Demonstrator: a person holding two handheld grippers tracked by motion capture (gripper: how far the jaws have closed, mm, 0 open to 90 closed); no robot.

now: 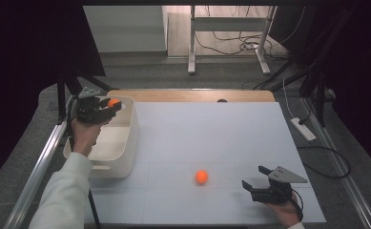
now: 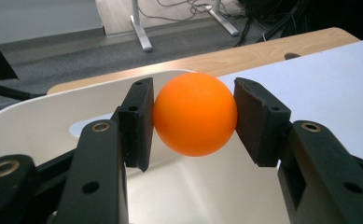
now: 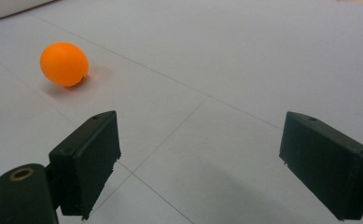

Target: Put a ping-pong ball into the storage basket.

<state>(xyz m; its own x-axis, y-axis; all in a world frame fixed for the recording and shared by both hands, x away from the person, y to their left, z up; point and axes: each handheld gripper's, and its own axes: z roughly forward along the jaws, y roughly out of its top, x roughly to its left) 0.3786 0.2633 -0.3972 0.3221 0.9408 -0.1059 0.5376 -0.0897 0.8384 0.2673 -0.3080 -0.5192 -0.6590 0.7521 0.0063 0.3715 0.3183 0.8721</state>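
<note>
Looking down and forward over the whole desk (image 1: 211,138) from above its near edge. Riding close behind each pair of jaws. Sharing the white bin (image 1: 126,138) and the loose orange ball (image 1: 201,177).

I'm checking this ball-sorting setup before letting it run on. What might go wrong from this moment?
The left gripper pinches the held orange ball only at its sides, so the round ball may slip out early. It hangs near the white bin's far rim and might bounce out onto the table. The second ball lies loose on the smooth white sheet; the open right gripper may nudge it rolling.
</note>
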